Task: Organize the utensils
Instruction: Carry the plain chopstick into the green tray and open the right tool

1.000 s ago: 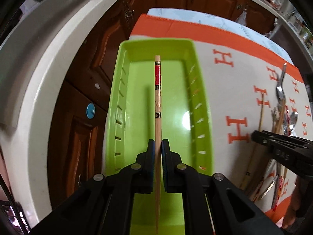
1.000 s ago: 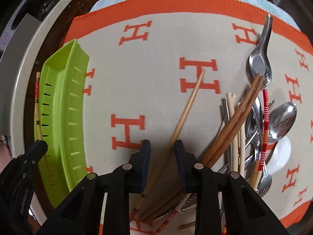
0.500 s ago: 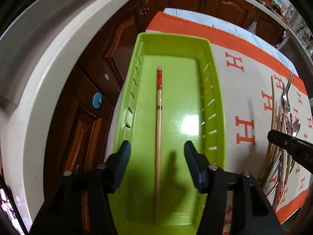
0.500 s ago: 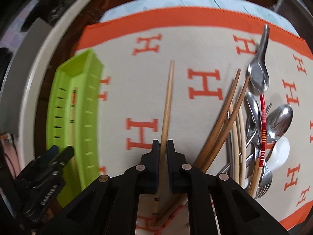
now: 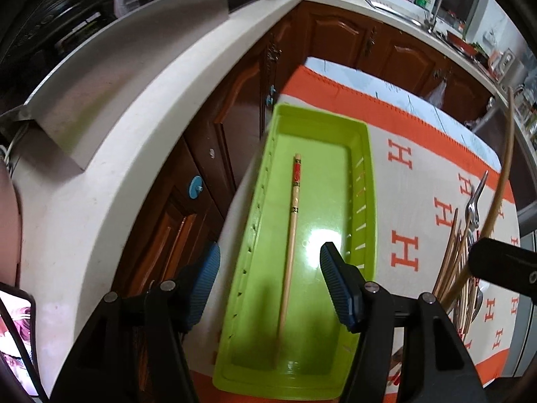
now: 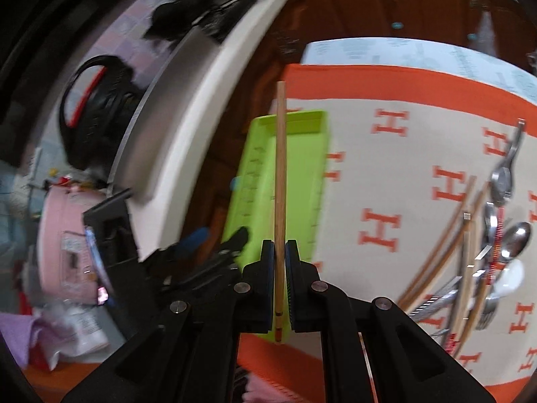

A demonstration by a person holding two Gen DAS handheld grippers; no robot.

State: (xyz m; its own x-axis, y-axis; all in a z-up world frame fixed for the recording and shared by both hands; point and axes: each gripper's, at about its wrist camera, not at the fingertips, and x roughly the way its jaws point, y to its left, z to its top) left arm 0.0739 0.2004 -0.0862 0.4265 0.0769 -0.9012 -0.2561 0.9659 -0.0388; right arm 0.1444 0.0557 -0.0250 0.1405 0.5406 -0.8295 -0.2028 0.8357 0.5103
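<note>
The left gripper (image 5: 270,280) hangs with its jaws released, wide apart and tilted down over the green tray (image 5: 364,221). In the tray lies one red-banded chopstick (image 5: 291,231), lengthwise on the bottom. The right gripper (image 6: 279,265) has its jaws clenched on a plain wooden chopstick (image 6: 280,168), held in the air and pointing along the tray. The other utensils (image 6: 496,235) lie heaped on the orange-and-cream cloth (image 6: 402,168) over the worktop.

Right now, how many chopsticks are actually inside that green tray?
1. A red-banded chopstick lies lengthwise on the floor of the green tray. A second, plain chopstick is clamped in the right gripper above the tray, not in it. The rest lie piled on the cloth.
</note>
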